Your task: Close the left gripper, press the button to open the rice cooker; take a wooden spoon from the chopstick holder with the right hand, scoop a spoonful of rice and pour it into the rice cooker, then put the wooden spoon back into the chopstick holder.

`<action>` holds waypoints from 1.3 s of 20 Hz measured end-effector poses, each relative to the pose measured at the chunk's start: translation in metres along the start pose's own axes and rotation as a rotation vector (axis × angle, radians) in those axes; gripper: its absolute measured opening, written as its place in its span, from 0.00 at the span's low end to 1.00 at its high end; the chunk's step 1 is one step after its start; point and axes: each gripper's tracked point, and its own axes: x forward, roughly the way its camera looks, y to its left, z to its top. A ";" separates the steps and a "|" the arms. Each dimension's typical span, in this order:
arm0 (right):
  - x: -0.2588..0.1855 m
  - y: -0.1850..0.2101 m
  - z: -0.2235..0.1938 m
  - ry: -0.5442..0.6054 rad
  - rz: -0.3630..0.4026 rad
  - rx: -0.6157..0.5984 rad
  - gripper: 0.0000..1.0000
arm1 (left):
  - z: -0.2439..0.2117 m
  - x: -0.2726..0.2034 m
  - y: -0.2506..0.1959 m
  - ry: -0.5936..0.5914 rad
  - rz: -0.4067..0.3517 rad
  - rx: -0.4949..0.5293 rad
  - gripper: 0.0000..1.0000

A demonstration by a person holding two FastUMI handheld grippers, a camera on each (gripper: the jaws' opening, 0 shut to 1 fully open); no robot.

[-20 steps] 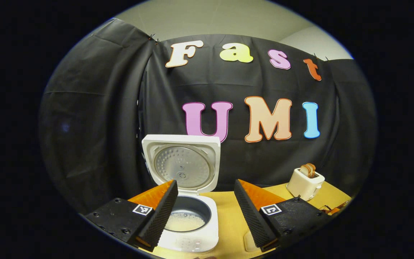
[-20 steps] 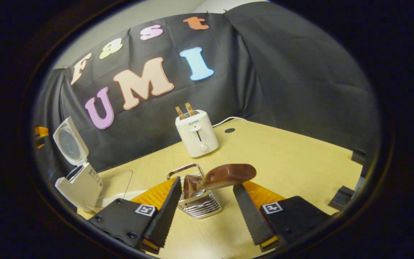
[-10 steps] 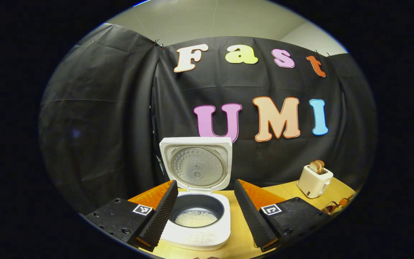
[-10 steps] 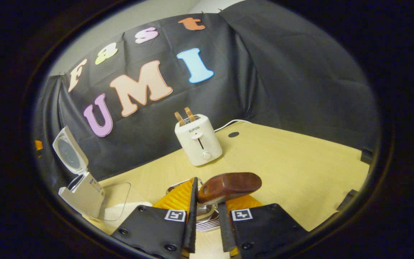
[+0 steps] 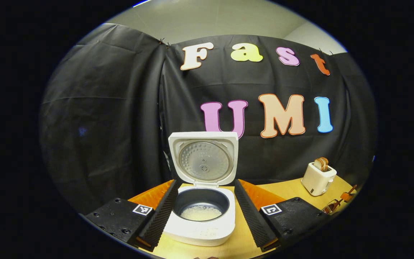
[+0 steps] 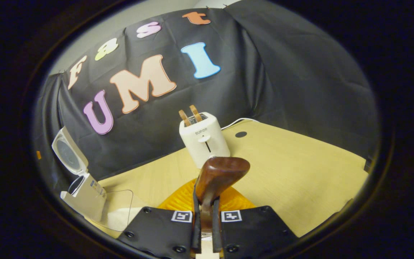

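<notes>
Right hand-held gripper pinching spoon, handle upright between fingers. Cooker open, far left across desk. Left hand-held gripper spread before cooker.

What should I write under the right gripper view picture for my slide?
Right gripper shut on the wooden spoon, with the toaster behind on the table.

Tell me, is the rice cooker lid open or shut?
Open: the rice cooker lid stands upright, exposing the pot with rice inside.
</notes>
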 end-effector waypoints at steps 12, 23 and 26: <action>-0.037 0.020 0.059 -0.080 -0.002 -0.129 0.14 | -0.016 -0.006 0.007 0.022 -0.035 -0.037 0.94; -0.091 0.096 0.109 -0.189 -0.048 -0.270 0.15 | -0.041 0.019 0.008 0.078 -0.242 -0.004 0.94; -0.091 0.138 0.104 -0.199 -0.006 -0.268 0.15 | -0.044 0.025 0.006 0.084 -0.291 0.007 0.94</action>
